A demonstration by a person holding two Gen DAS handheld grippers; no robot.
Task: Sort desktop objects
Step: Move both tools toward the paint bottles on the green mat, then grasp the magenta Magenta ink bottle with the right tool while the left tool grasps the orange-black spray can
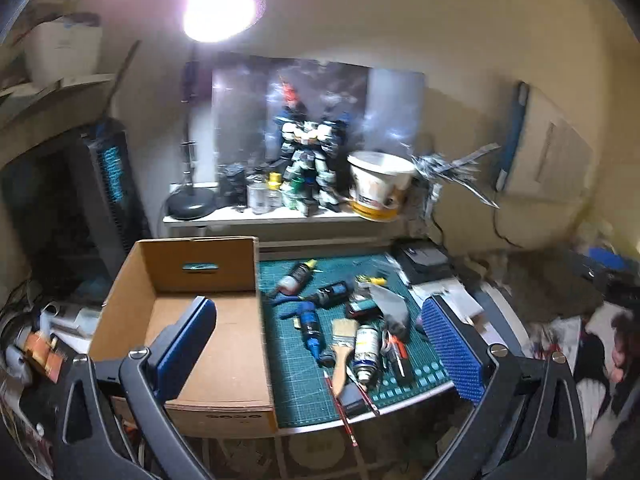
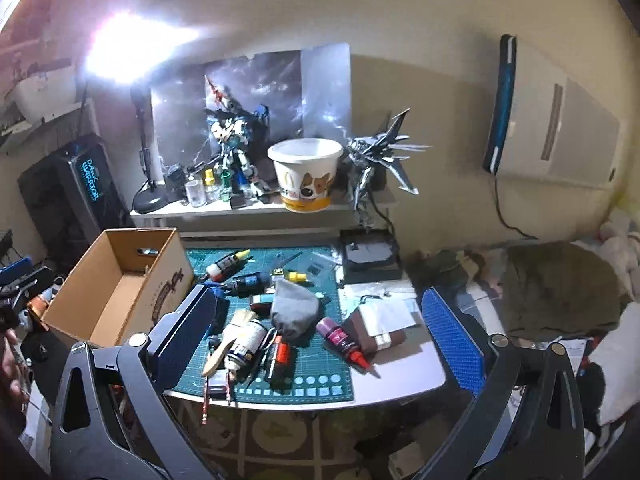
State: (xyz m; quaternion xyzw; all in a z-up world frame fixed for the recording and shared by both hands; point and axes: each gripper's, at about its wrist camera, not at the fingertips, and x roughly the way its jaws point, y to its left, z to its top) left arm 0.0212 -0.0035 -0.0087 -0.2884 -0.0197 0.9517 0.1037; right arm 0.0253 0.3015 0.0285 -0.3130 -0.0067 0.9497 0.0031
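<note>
- Clutter — brush (image 2: 224,340), can (image 2: 246,344), bottles — is seen heaped on the green mat (image 2: 320,388), frame centre.
- Box (image 1: 208,344) is seen left of it.
- Left gripper (image 1: 320,344) and right gripper (image 2: 320,336) are held wide apart, nothing gripped.

I am viewing a matt brown corrugated-cardboard box (image 2: 120,292), a matt green gridded cutting mat (image 2: 320,384), a pale wooden-handled bristle brush (image 2: 228,340), a glossy metal spray can (image 1: 367,350), a soft grey cloth pouch (image 2: 294,308) and studded blue rubbery gripper pads (image 1: 452,350).
</note>
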